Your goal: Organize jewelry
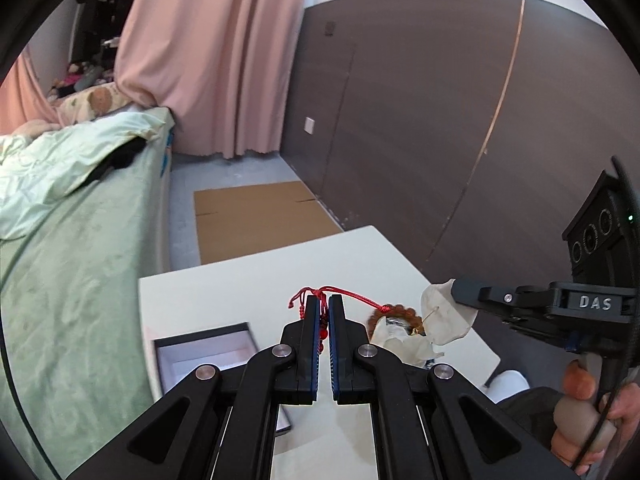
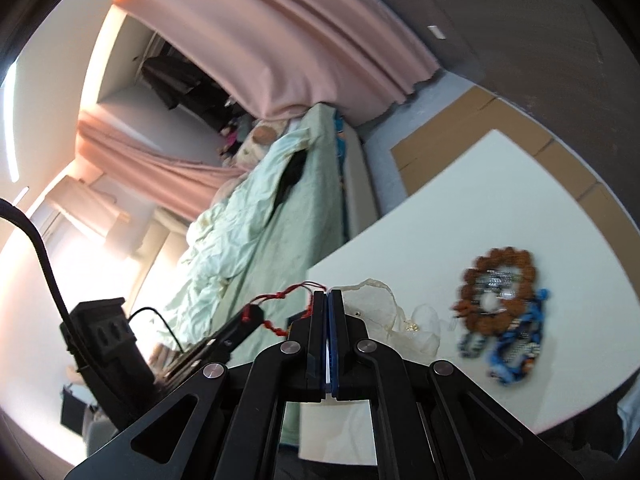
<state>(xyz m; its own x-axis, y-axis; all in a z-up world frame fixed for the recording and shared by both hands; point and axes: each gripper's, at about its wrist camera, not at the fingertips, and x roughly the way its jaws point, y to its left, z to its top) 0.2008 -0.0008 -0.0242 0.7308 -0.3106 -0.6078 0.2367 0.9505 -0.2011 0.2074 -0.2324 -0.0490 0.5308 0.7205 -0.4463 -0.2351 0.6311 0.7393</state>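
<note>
The left gripper is clamped on a red cord bracelet held above the white table, while the right gripper pinches a sheer white pouch, with a brown bead bracelet, blue jewelry and an open box on the table.

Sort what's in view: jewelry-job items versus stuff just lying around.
Job:
red cord bracelet, pinched by left hand-held gripper
sheer pouch, pinched by right hand-held gripper
brown bead bracelet
blue beaded pieces
open box

Lying about:
bed
cardboard
curtain
</note>
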